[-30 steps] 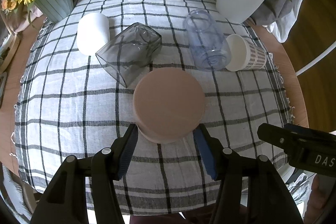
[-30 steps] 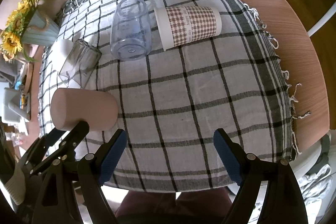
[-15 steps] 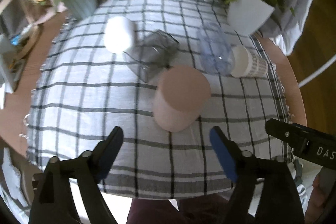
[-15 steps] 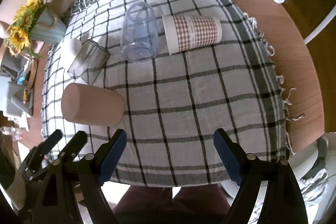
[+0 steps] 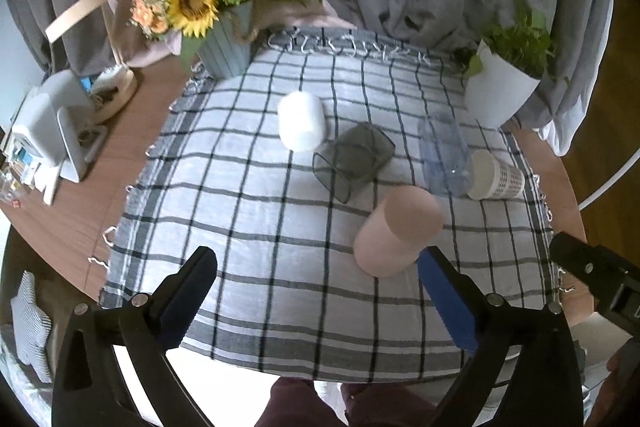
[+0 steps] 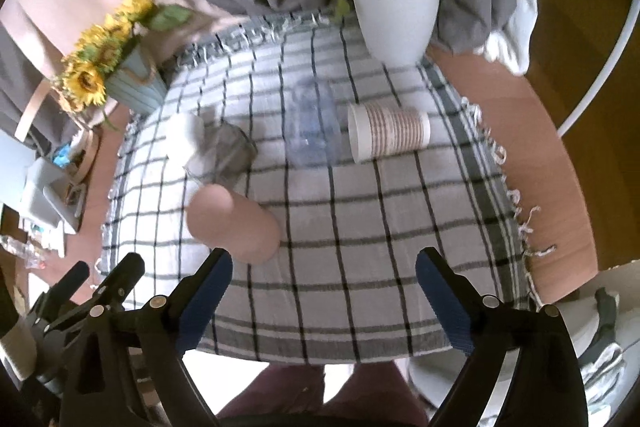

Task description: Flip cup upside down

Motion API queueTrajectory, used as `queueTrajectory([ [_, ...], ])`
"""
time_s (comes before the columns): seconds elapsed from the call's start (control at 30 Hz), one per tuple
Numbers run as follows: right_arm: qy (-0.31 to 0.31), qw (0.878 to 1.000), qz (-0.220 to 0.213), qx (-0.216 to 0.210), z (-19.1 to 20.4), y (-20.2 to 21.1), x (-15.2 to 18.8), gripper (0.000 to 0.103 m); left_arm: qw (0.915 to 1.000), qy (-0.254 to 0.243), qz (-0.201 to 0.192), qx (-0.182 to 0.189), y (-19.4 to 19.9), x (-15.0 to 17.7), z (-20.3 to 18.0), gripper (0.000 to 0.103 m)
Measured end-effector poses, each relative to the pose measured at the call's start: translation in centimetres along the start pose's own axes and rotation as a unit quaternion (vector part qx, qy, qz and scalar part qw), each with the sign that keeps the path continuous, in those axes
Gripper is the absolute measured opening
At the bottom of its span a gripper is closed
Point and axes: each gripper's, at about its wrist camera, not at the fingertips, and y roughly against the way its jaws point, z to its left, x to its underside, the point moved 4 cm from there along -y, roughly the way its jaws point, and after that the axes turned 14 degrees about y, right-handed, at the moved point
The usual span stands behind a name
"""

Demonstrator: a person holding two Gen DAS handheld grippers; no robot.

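A pink cup (image 5: 396, 231) stands upside down on the checked cloth (image 5: 248, 211), flat base up; it also shows in the right wrist view (image 6: 232, 223). My left gripper (image 5: 316, 291) is open and empty, pulled back near the table's front edge, with the cup just beyond its right finger. My right gripper (image 6: 320, 295) is open and empty, above the front edge, with the pink cup beyond its left finger. The left gripper's body shows at the lower left of the right wrist view.
Behind the pink cup stand a white cup (image 5: 301, 123) and, on their sides, a smoky glass (image 5: 354, 155), a clear plastic cup (image 5: 444, 155) and a patterned paper cup (image 5: 496, 175). A sunflower vase (image 5: 224, 47) and a white plant pot (image 5: 496, 95) stand at the back.
My left gripper let go of the pink cup, opened wide and drew back and up toward the table's front edge. The cup stays upside down. My right gripper also rose and drew back.
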Motion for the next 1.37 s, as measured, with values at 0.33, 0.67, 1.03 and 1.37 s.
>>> queueTrajectory([
  [0.33, -0.024, 0.995, -0.090, 0.029, 2.7, 3.3, 0.0, 0.097, 0.9990, -0.006, -0.045, -0.004, 2.7, -1.1, 2.5, 0.103],
  [0.67, -0.006, 0.991, -0.122, 0.050, 6.1, 5.0, 0.1, 0.100, 0.9984, -0.012, -0.055, -0.004, 3.5, -1.8, 4.7, 0.103],
  [1.03, -0.001, 0.991, -0.125, 0.046, 7.5, 5.2, -0.1, 0.101, 0.9979, -0.012, -0.063, -0.006, 3.8, -2.4, 5.8, 0.103],
  [1.37, -0.001, 0.992, -0.120, 0.045, 8.0, 5.1, -0.2, 0.101, 0.9976, -0.015, -0.067, -0.001, 3.8, -2.7, 5.8, 0.103],
])
